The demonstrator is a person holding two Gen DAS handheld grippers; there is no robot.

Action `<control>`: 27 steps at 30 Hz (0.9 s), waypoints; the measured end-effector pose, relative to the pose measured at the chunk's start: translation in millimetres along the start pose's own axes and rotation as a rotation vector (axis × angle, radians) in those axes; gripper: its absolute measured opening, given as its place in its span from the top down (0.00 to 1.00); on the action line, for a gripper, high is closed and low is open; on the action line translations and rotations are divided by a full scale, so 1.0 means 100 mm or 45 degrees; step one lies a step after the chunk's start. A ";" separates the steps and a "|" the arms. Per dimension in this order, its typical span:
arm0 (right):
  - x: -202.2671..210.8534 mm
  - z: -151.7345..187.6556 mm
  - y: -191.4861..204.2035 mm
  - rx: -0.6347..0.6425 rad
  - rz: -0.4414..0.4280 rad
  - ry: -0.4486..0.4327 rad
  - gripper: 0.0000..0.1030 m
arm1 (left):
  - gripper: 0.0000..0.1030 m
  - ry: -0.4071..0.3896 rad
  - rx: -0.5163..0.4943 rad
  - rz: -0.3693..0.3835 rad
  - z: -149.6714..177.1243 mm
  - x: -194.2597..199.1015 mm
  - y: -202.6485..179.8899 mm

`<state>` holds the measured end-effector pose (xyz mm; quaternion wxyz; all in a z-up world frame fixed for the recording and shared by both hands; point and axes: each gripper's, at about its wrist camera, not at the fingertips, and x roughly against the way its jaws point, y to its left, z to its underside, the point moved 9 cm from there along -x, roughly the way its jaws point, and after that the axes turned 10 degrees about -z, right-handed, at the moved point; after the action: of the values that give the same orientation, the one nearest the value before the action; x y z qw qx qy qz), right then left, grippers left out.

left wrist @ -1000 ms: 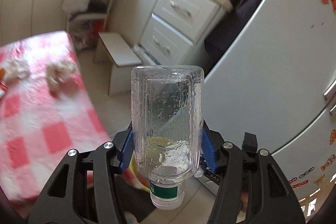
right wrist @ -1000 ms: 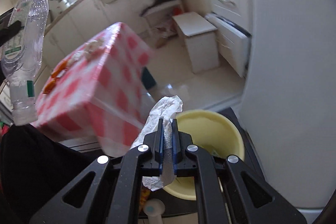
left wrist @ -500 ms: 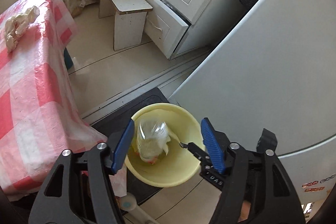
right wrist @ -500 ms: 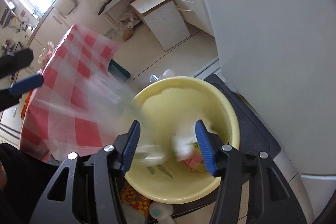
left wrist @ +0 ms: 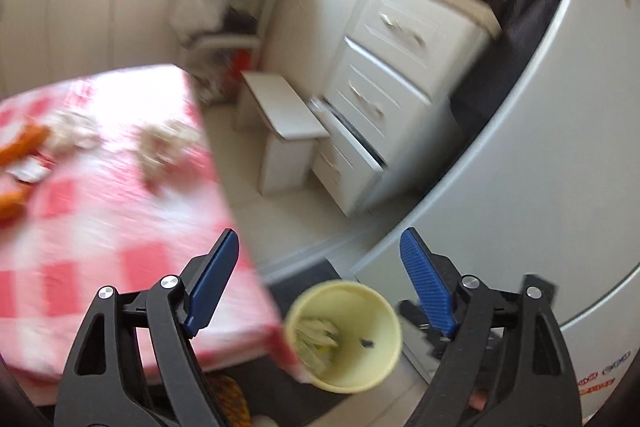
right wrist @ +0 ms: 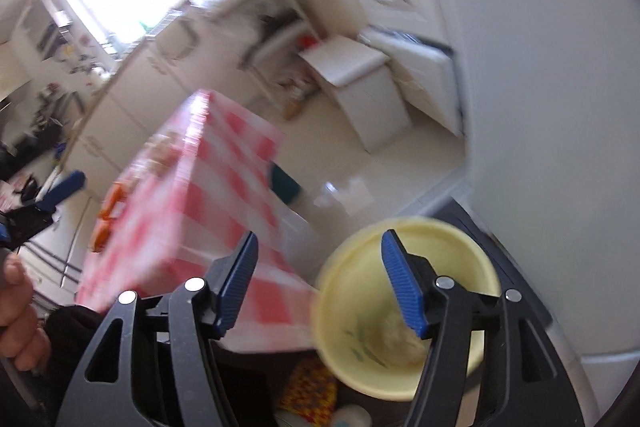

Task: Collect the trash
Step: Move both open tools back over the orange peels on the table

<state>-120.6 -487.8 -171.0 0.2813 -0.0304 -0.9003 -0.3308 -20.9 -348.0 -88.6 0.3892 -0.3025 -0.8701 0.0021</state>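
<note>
The left tongs (left wrist: 316,283) are wide open and hold nothing; their jaws have just been opening. The right tongs (right wrist: 320,283) are open too, also empty, and have just been opening as well. The yellow bin (left wrist: 344,339) sits on the floor, low between both tongs, with crumpled trash inside it. It is round, smooth and looks like plastic. More trash waits on the tabletop (left wrist: 100,227), which has a soft pink and white checked cloth. A crumpled tissue (left wrist: 164,151) lies at about 10 o'clock from the left tongs, near the tabletop's far edge. It looks light, soft and lumpy, with no clear long side. A second wad (left wrist: 76,135) lies farther left, beside orange peels (left wrist: 24,143). The left tongs seem nearer to the tissue, so they should probably reach for it next. The pictures are blurry, so small bits are hard to tell.
</note>
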 end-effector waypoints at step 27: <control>-2.19 -0.04 2.90 0.305 -0.423 0.454 0.30 | 0.30 0.232 -0.347 -0.500 -0.15 -0.22 3.24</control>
<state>135.4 -235.2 -115.7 0.3789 0.2100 -0.8619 -0.2637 171.1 -98.3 -170.3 0.4147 -0.1764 -0.8656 -0.2182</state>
